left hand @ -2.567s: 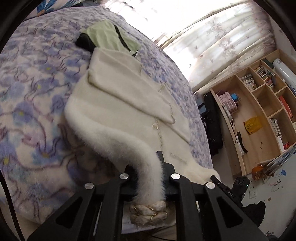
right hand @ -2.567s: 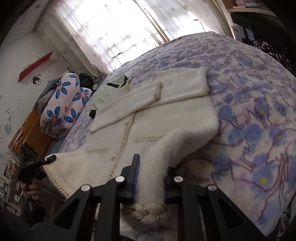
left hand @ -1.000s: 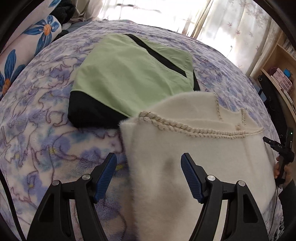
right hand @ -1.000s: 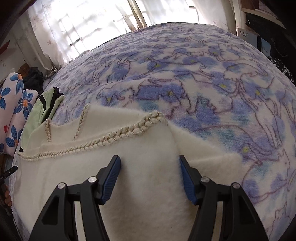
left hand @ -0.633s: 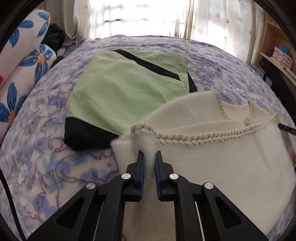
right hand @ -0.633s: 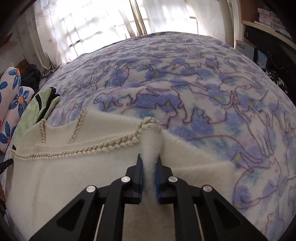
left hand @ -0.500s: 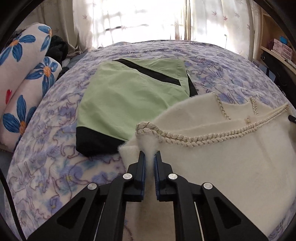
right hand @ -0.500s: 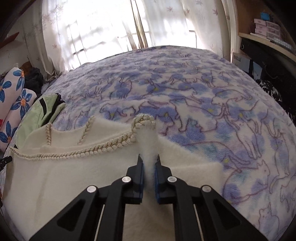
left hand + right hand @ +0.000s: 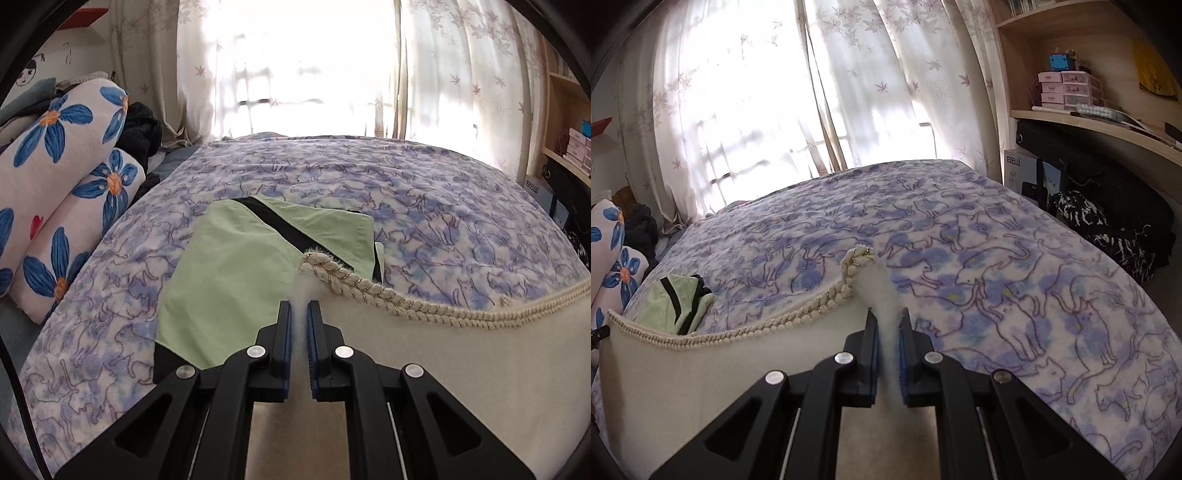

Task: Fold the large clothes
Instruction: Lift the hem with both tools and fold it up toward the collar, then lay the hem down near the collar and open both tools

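Observation:
A fluffy white cardigan [image 9: 461, 369] with braided rope trim [image 9: 354, 282] is held up above the bed, its trimmed edge stretched between my two grippers. My left gripper [image 9: 299, 306] is shut on one corner of the cardigan. My right gripper [image 9: 885, 314] is shut on the other corner of the cardigan [image 9: 713, 373], with the trim [image 9: 798, 315] running to the left. The cardigan's lower part is hidden below both views.
A folded green and black garment [image 9: 258, 258] lies on the purple cat-print bedspread [image 9: 443, 206], also seen in the right wrist view [image 9: 677, 301]. Blue-flowered pillows [image 9: 55, 177] lie at the left. Curtained window behind the bed; wooden shelves [image 9: 1082, 103] and dark bags [image 9: 1082, 218] at the right.
Both grippers closed on the cardigan's folded top corners about half a second ago and have since lifted them up off the bed, so the trimmed edge now hangs between them.

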`<action>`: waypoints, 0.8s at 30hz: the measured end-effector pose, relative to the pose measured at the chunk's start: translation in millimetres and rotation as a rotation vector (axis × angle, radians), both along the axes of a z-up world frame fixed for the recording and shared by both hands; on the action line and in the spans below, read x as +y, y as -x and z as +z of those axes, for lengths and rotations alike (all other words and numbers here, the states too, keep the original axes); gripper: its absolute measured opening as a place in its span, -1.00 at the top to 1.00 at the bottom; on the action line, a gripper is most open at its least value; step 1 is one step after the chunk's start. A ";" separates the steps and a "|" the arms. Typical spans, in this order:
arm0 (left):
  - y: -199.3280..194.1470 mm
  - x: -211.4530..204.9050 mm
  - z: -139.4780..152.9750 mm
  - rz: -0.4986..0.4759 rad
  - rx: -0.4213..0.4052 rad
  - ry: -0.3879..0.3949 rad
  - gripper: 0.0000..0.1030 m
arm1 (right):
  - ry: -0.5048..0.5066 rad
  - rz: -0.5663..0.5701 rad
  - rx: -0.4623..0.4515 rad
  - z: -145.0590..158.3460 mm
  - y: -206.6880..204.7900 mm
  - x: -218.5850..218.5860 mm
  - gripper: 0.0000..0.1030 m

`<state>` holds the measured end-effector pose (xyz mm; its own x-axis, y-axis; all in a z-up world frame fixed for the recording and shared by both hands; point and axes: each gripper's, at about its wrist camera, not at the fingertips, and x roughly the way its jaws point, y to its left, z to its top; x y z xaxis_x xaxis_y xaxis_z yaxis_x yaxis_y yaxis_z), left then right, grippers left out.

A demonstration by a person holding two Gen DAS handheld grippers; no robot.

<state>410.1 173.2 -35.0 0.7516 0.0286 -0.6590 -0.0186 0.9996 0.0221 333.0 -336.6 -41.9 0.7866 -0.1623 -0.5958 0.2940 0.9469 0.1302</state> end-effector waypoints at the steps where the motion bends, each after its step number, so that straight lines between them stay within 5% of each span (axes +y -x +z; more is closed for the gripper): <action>1: -10.5 -1.1 -10.7 0.015 0.025 -0.005 0.90 | -0.008 -0.014 0.033 -12.3 -11.5 -2.5 0.85; 5: -37.2 -4.8 -74.1 0.090 0.138 -0.096 0.90 | 0.035 -0.042 0.171 -68.4 -44.6 -0.7 0.85; 9: -40.3 -0.1 -108.1 0.098 0.141 -0.098 0.89 | -0.024 -0.086 0.249 -106.8 -54.9 -14.6 0.85; 14: -42.3 12.0 -118.7 0.107 0.128 -0.037 0.86 | -0.072 -0.088 0.250 -109.4 -53.5 -21.5 0.83; 18: -38.5 20.9 -113.7 0.124 0.124 0.002 0.61 | -0.123 -0.084 0.266 -106.1 -53.0 -25.9 0.74; 24: -9.3 38.6 -77.1 0.173 0.026 0.106 0.58 | -0.197 -0.065 0.143 -72.2 -30.7 -17.5 0.69</action>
